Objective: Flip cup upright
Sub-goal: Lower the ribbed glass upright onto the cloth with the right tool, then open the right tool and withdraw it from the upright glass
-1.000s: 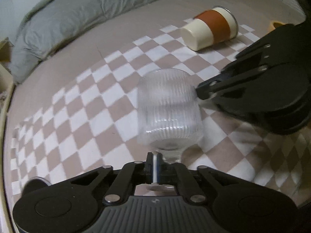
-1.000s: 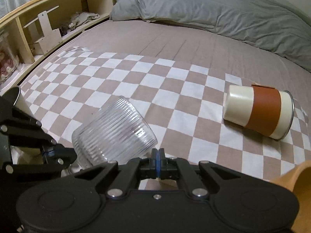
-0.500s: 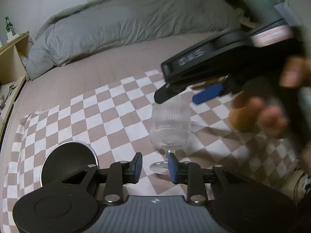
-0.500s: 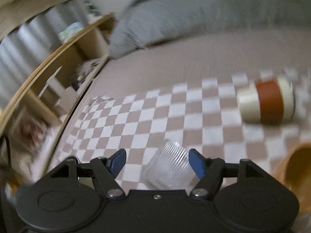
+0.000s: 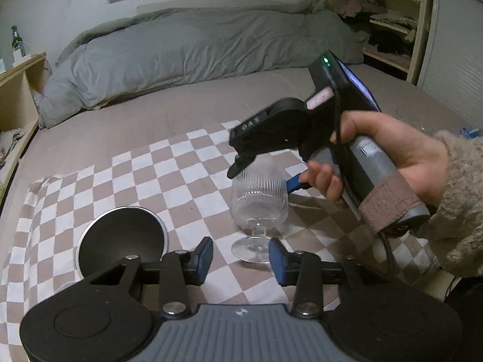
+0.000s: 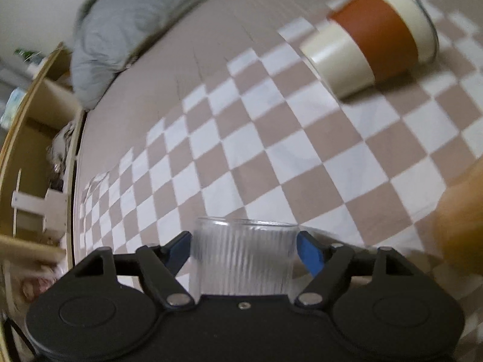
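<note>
The glass cup (image 5: 259,199) stands upright on its foot on the checkered cloth (image 5: 187,175), so the flip looks done. The right gripper (image 6: 244,252) has its fingers spread around the bowl; I cannot tell if they touch. The left gripper (image 5: 240,259) is spread wide near the foot. Next, back away gently. Far off lies a grey duvet (image 5: 193,51).

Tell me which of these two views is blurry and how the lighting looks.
Right wrist view: motion-smeared; the lying cup and the glass are both soft, with an orange blob at the right edge unreadable. Left wrist view: sharp; dim, even indoor light, the glass throws a soft shadow on the checked cloth; fisheye bends the edges.
</note>
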Action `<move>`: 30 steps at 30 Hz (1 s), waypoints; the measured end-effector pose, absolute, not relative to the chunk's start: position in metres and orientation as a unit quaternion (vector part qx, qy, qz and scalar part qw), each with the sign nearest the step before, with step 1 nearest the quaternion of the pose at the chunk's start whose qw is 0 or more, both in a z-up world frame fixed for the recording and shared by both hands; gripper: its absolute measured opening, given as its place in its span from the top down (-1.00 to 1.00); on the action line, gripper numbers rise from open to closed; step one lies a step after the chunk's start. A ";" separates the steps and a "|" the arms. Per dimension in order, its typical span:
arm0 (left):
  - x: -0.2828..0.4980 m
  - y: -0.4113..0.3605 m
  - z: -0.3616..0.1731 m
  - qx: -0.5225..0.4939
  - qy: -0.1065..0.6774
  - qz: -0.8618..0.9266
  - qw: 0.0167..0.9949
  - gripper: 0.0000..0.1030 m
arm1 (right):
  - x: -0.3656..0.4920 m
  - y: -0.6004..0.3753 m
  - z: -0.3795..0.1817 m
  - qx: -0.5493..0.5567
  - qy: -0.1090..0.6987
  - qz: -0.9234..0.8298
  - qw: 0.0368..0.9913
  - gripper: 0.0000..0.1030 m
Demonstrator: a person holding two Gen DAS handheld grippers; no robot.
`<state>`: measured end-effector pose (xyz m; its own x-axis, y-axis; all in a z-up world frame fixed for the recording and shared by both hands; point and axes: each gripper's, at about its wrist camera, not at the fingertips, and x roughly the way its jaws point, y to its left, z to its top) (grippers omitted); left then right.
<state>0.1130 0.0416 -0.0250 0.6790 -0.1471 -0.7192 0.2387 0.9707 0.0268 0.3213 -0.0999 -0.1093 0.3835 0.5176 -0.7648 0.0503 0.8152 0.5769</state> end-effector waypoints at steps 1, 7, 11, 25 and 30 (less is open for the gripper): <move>0.111 0.043 -0.024 0.058 0.384 -0.104 0.916 0.14 | 0.322 -0.100 -0.110 0.266 0.534 0.158 0.787 -0.45; 0.101 0.057 -0.012 0.043 0.363 -0.086 0.927 0.13 | 0.302 -0.088 -0.085 0.190 0.483 0.232 0.823 -0.44; 0.087 0.070 -0.005 0.022 0.352 -0.062 0.934 0.12 | 0.274 -0.062 -0.059 0.098 0.399 0.281 0.867 -0.43; 0.065 0.100 0.003 -0.012 0.340 -0.015 0.940 0.02 | 0.260 0.017 -0.045 -0.058 0.227 0.316 0.919 -0.42; 0.065 0.104 0.002 -0.018 0.339 -0.017 0.940 0.02 | 0.264 0.013 -0.043 -0.032 0.246 0.306 0.919 -0.42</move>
